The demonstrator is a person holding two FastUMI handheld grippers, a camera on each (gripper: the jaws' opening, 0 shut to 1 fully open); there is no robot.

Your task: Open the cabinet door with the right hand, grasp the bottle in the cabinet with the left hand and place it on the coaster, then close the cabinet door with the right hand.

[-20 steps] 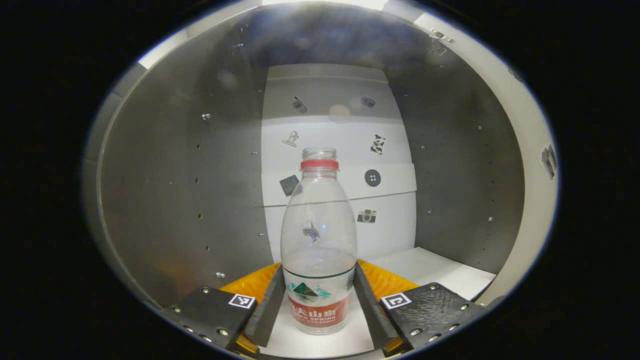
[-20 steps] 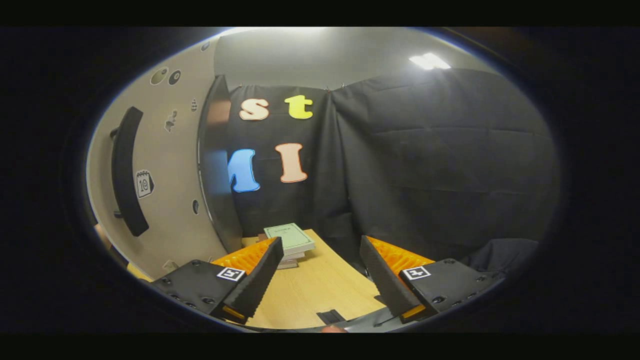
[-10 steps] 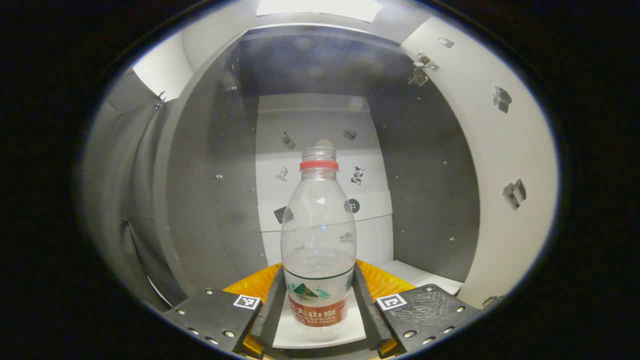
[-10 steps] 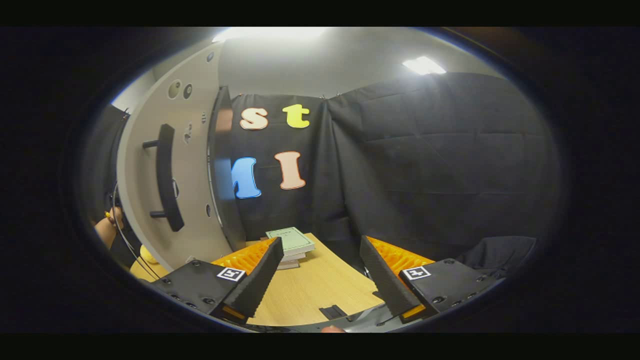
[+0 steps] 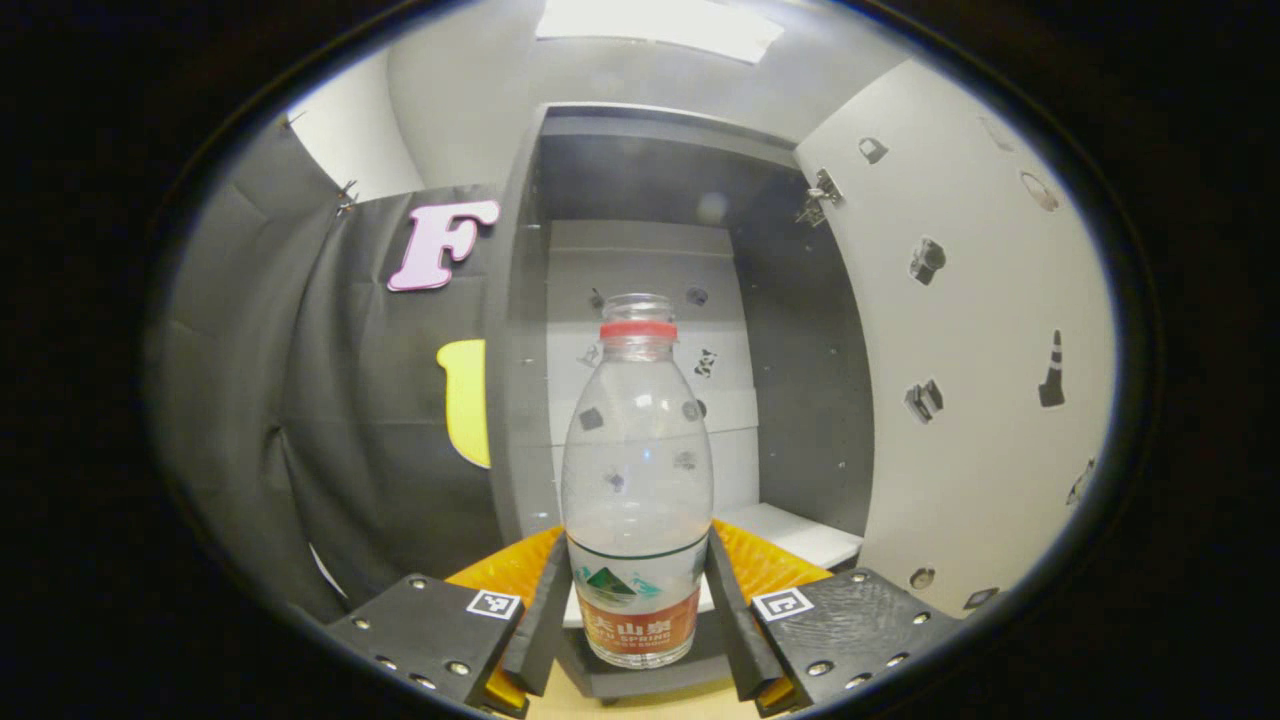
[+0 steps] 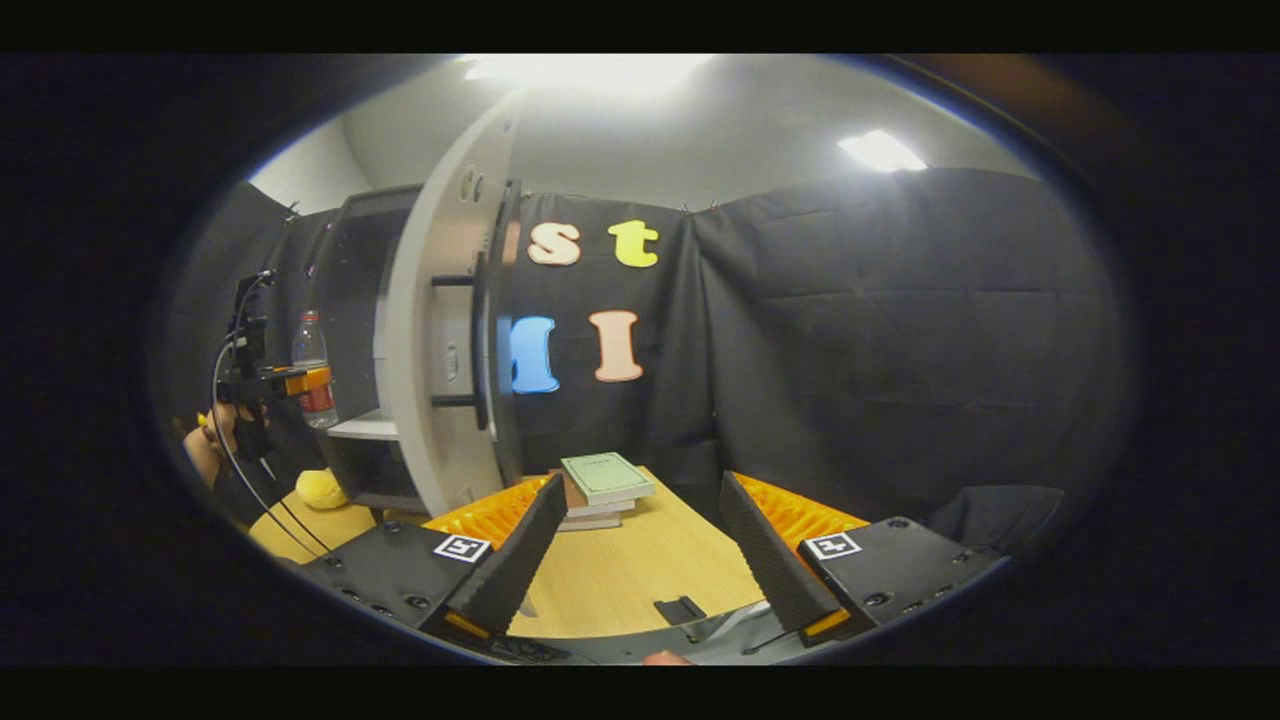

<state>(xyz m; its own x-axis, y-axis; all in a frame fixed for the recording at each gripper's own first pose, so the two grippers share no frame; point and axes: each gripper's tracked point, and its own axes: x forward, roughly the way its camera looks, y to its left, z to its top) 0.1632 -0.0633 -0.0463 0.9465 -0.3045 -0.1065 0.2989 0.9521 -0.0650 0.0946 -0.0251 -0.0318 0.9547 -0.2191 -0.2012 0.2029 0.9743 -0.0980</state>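
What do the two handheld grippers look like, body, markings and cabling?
Both the left gripper and the right gripper have black textured plates studded with silver screws, each plate carrying a small square black-and-white tag, with orange ribbed parts behind the wedge-shaped fingers. In the right gripper view, thin black cables hang from the left gripper.

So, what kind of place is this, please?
Probably a staged recording booth rather than a real home: black cloth wall, a small cabinet with its door open on a wooden table, and books stacked there.
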